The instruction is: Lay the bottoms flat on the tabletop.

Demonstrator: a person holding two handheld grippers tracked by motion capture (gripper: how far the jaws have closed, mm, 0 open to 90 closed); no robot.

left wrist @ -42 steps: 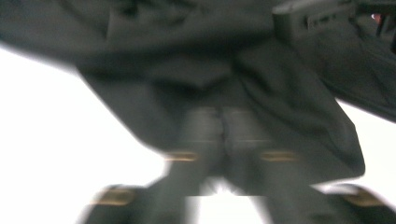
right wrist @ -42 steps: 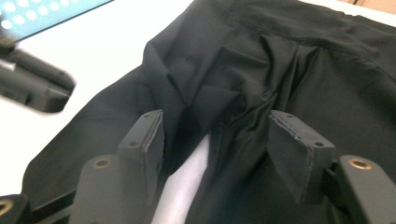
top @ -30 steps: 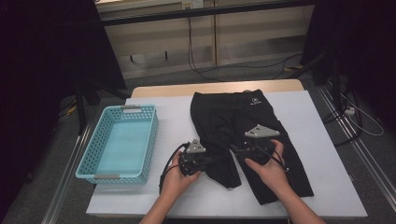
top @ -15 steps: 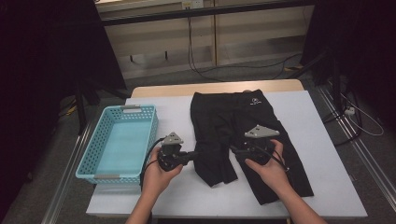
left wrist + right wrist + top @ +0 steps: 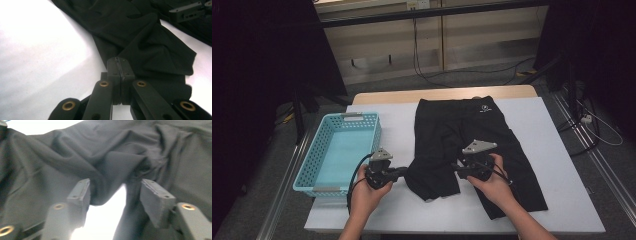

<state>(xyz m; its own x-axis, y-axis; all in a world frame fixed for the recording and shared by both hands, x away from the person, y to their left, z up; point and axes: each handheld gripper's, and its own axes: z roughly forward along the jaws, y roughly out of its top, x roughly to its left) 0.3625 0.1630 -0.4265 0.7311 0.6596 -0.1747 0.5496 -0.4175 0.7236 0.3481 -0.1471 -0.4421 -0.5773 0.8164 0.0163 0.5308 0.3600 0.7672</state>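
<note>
While the black shorts [image 5: 472, 140] lie on the worktop [image 5: 392, 210], the left gripper [image 5: 404, 172] fingers clamp one leg's edge. The right gripper [image 5: 115, 195] fingers, just closing, stand apart over the fabric

This looks like a lab or recording studio set up for filming handling work, not a home. A white-topped rectangular table [image 5: 562, 150] with a pale wooden far edge stands on grey carpeted floor [image 5: 492, 75], flanked by black curtains [image 5: 257, 75] that screen off both sides. Loose black cables [image 5: 472, 75] trail across the floor below beige wall panels [image 5: 382, 45], and metal rails [image 5: 597, 160] run along the floor beside the table.
</note>
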